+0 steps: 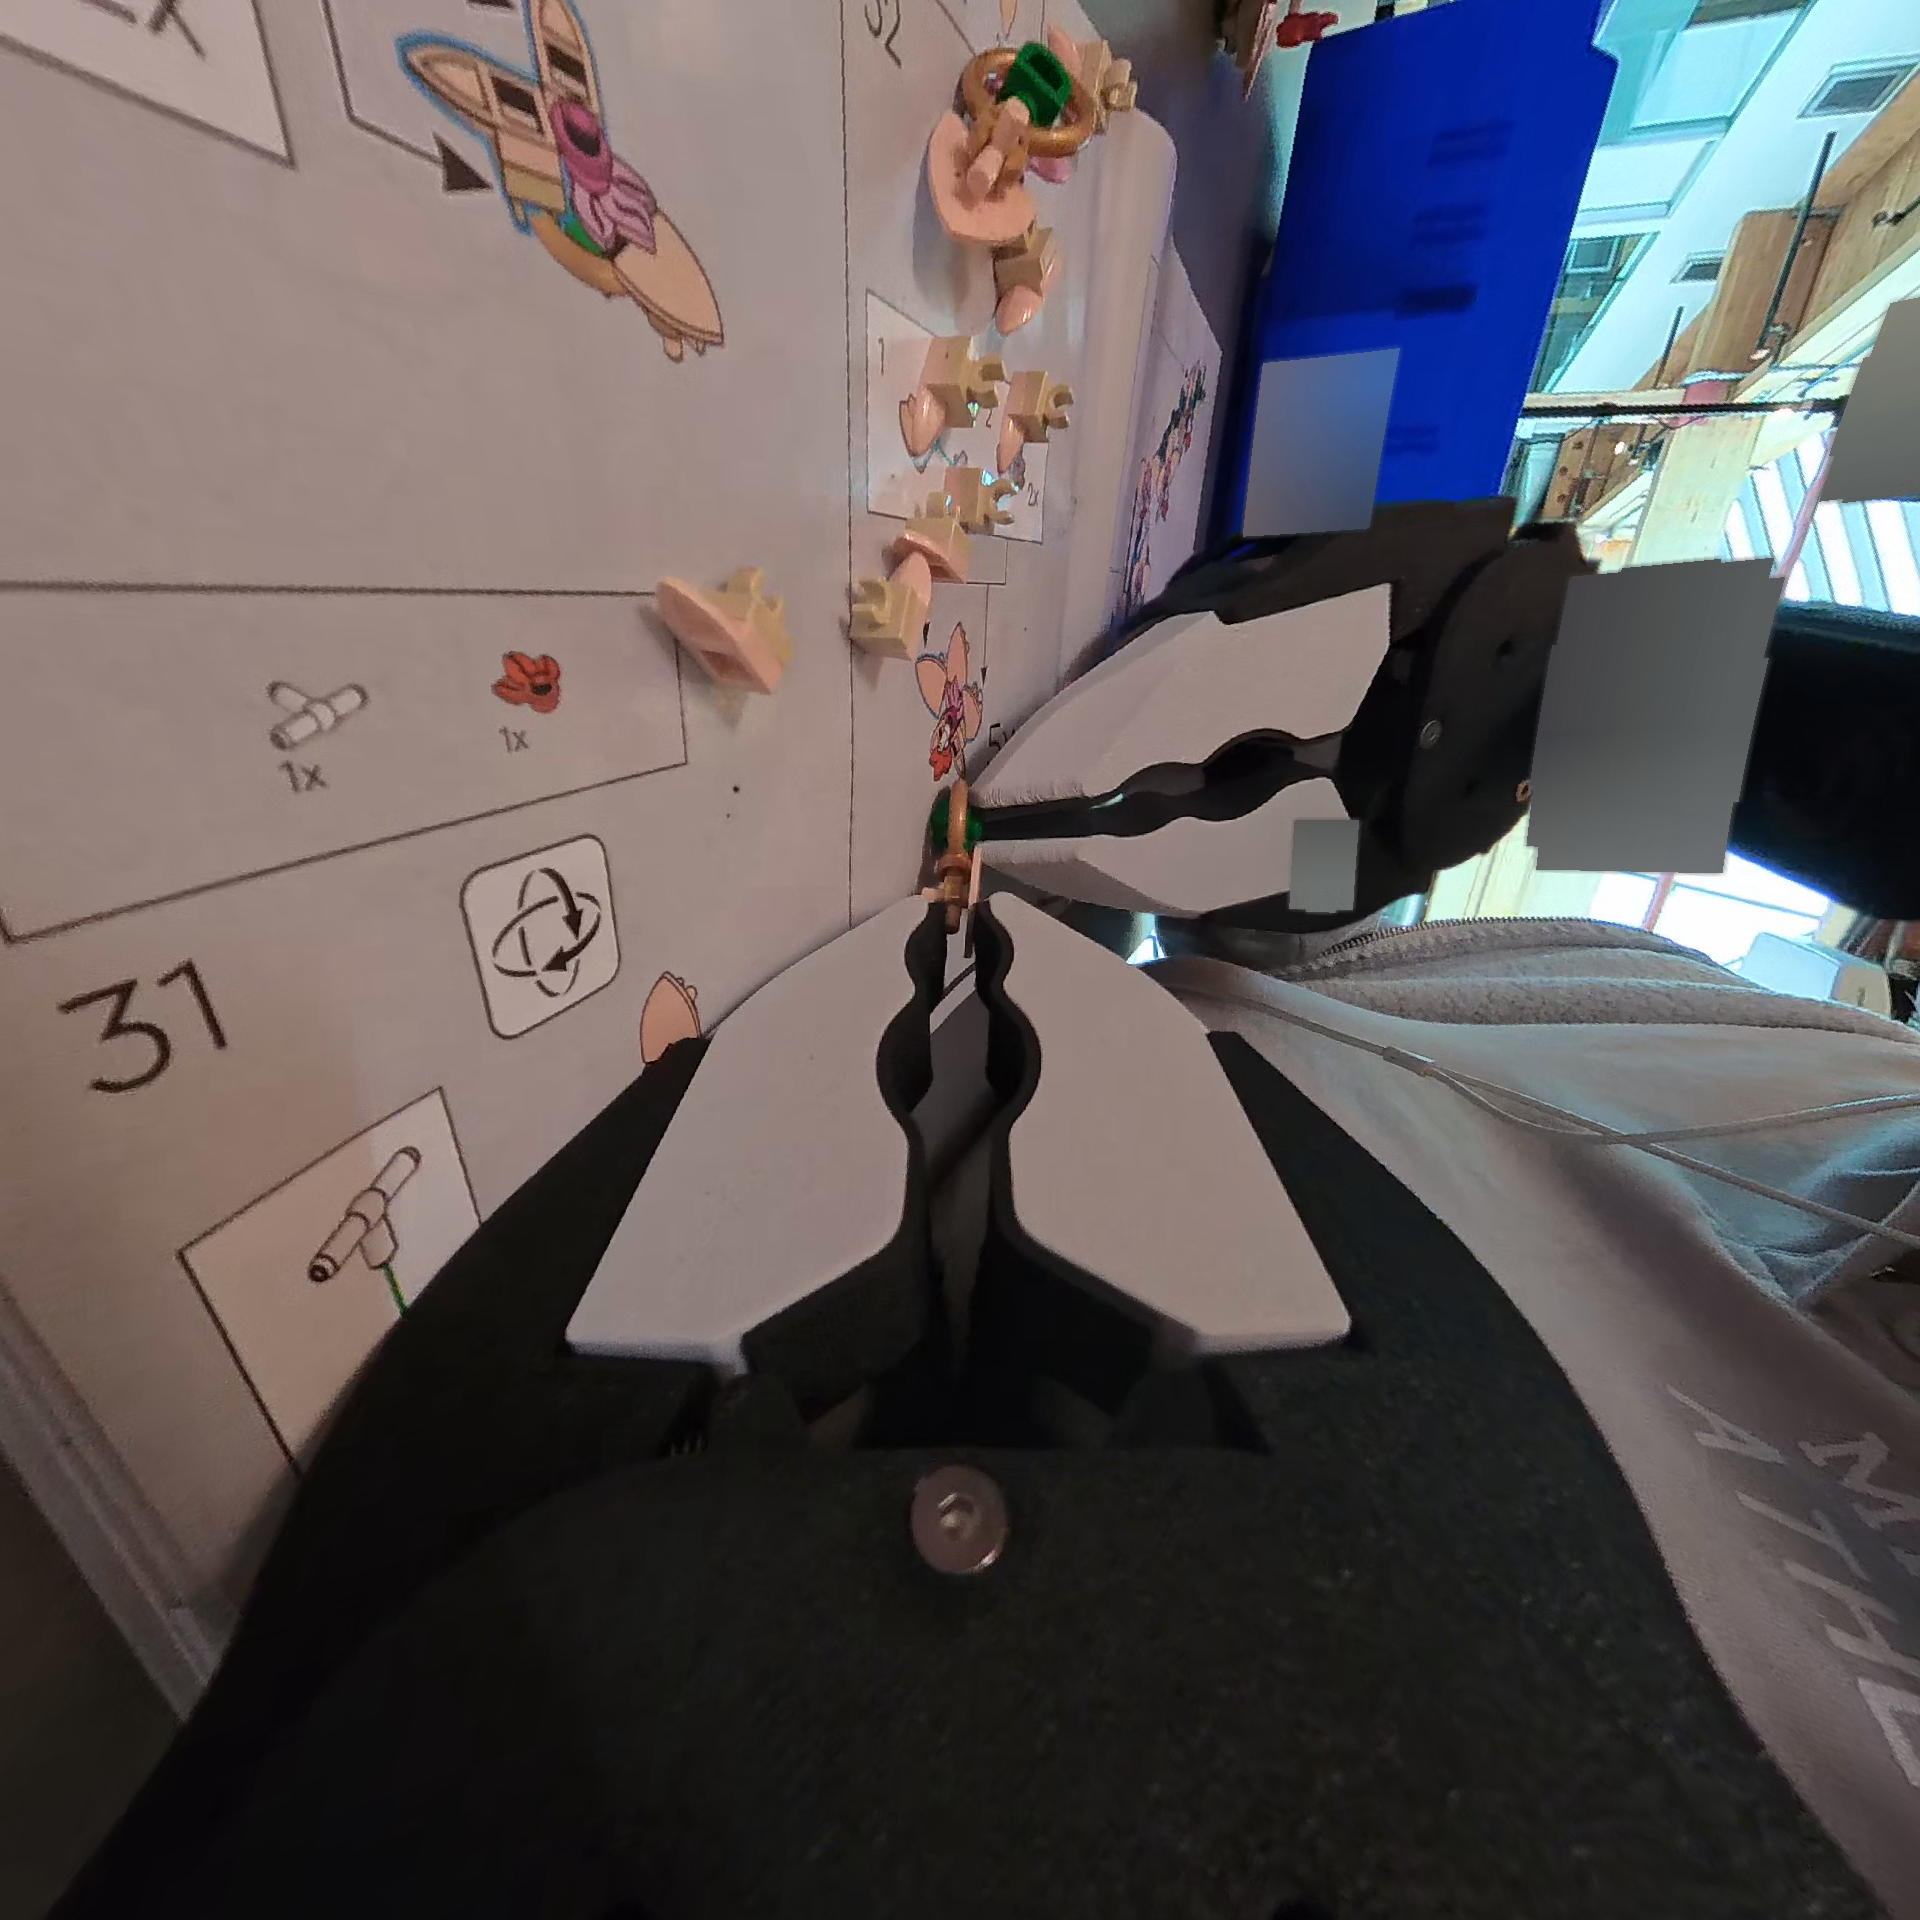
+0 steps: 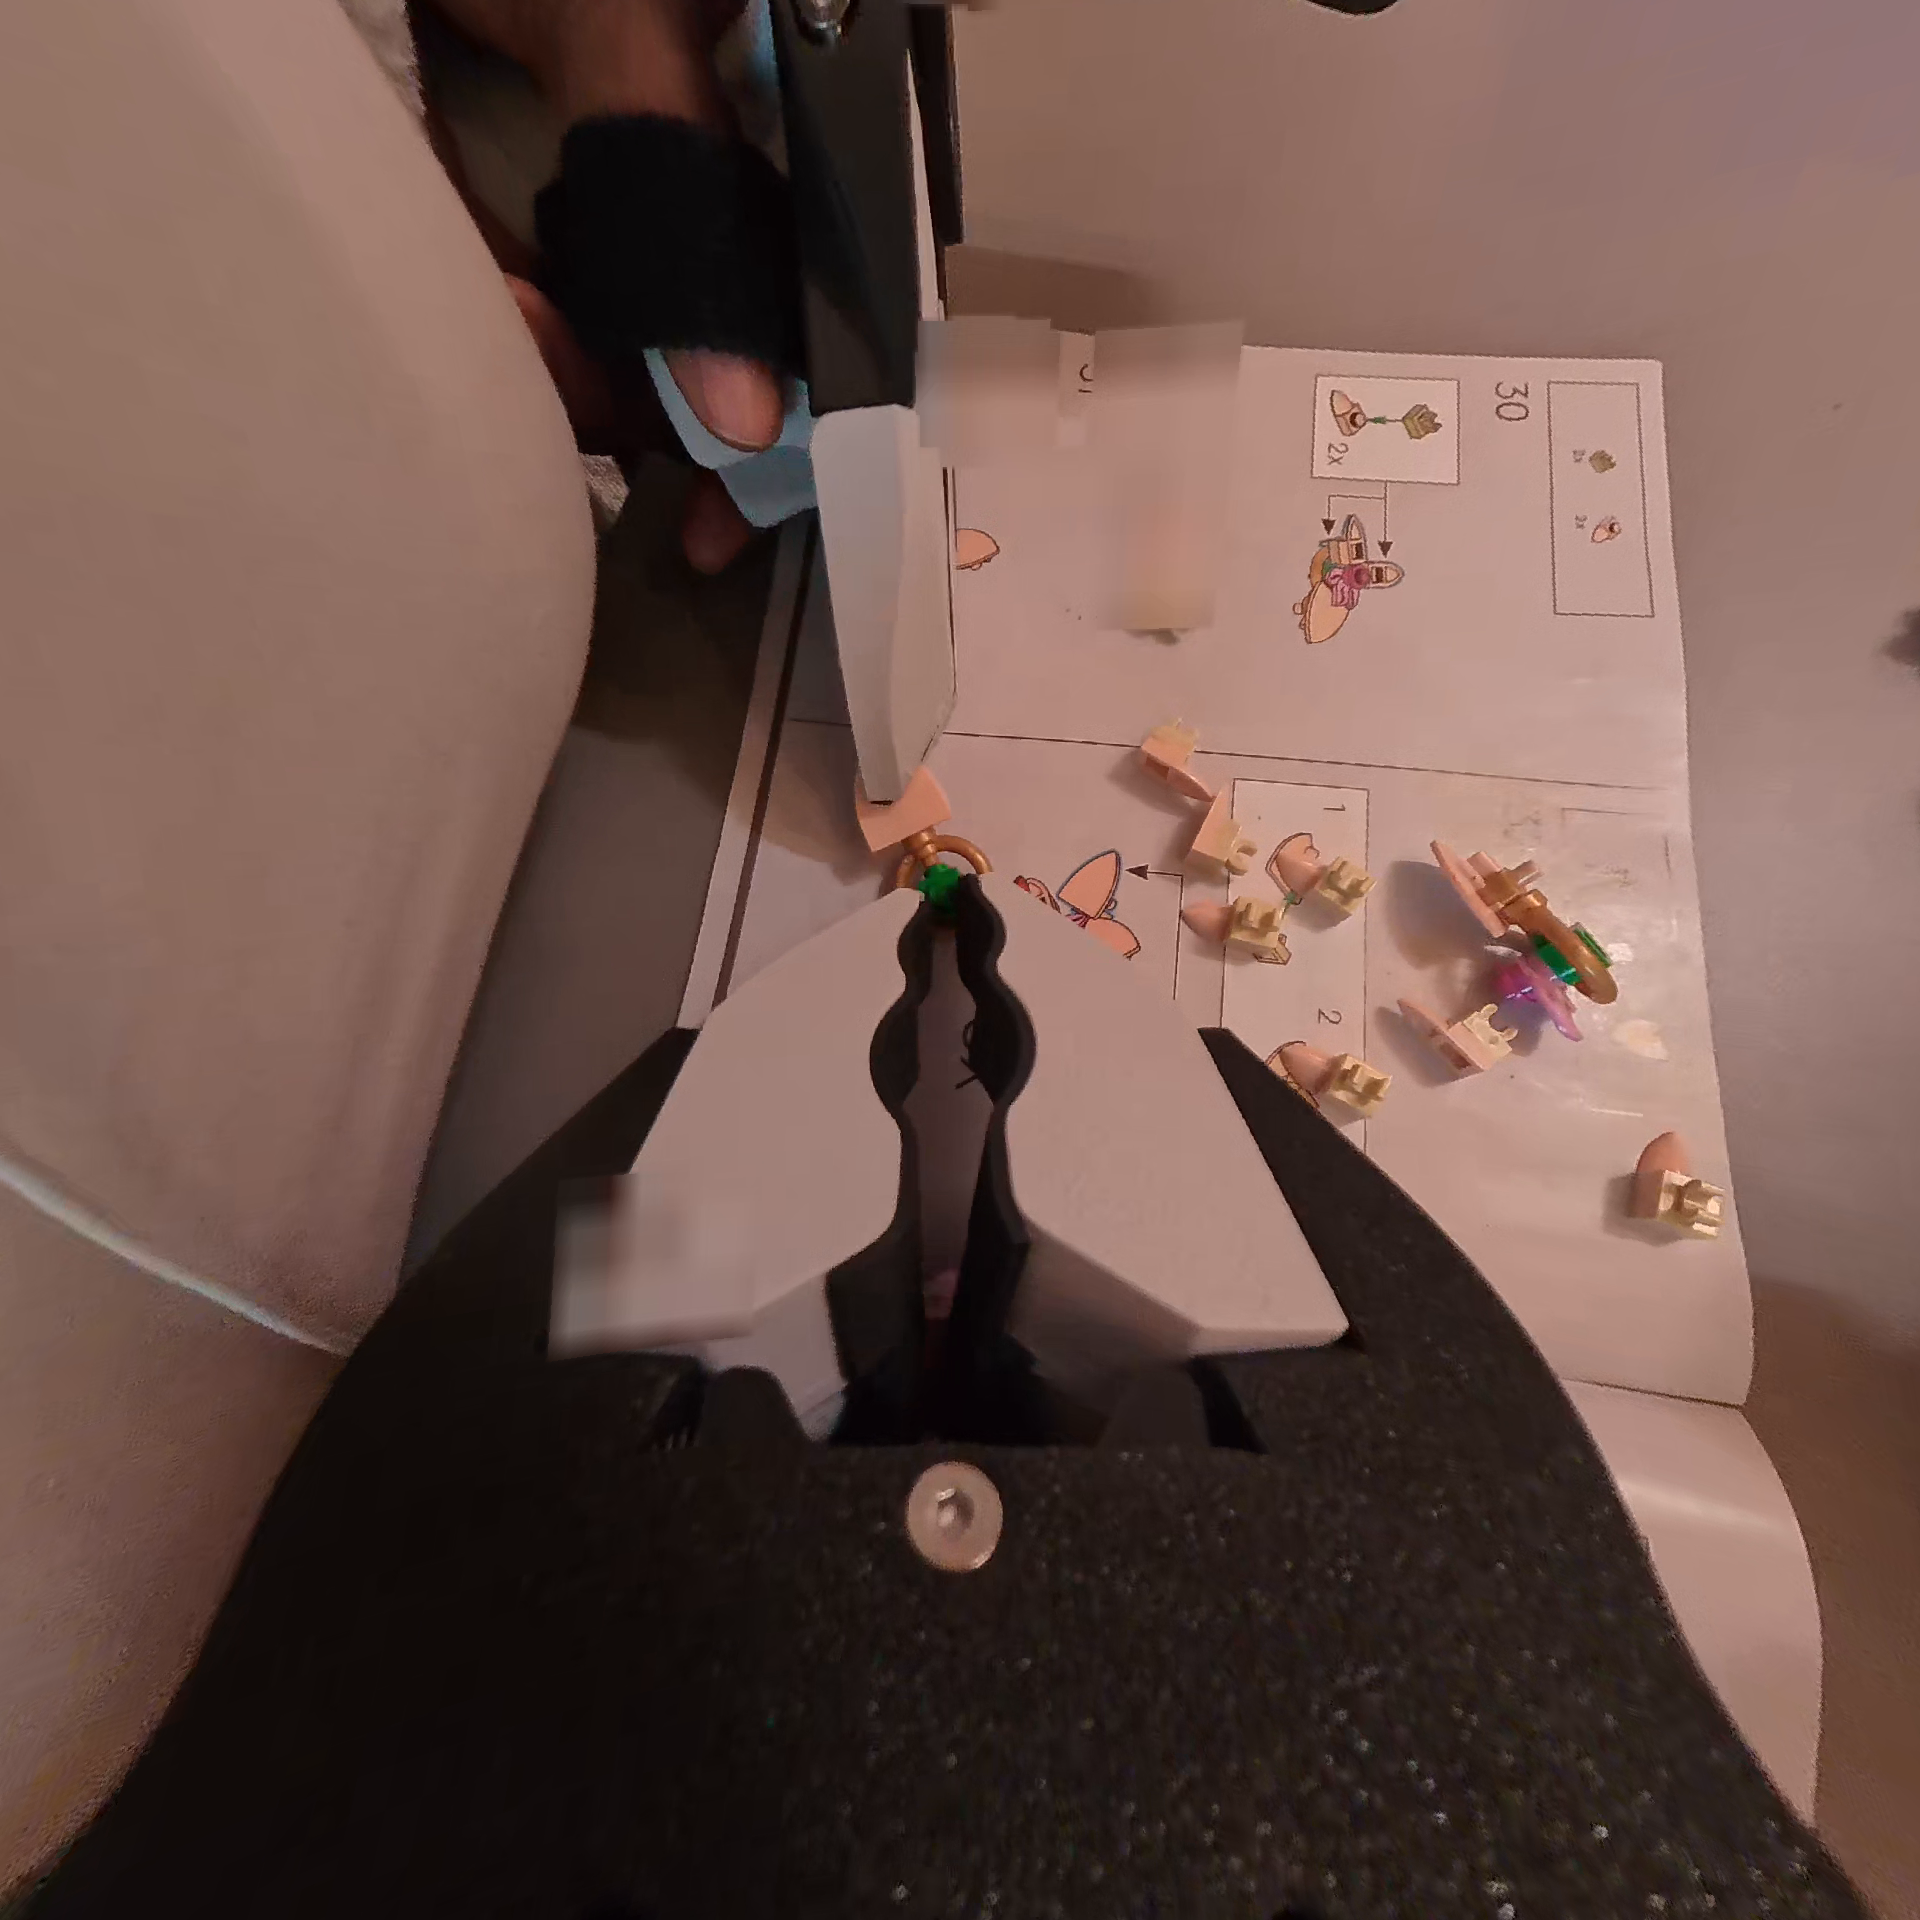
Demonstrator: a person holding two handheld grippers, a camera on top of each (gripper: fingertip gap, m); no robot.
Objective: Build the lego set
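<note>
You hold the small gold ring piece with its green stud (image 2: 940, 881) between both nearly closed grippers, left gripper (image 1: 961, 902) pinching its peach end and right gripper (image 2: 948, 906) the green stud, to press them together above the open paper instruction booklet (image 2: 1455, 717).

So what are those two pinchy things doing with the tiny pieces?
A person is building a Lego flower with two hand-held tongs. The right tongs pinch a tiny green piece sitting in a gold ring. The left tongs grip the peach piece at the ring's other end, so both hold one small assembly above the instruction booklet. Loose petal pieces and another half-built flower lie on the pages.
</note>
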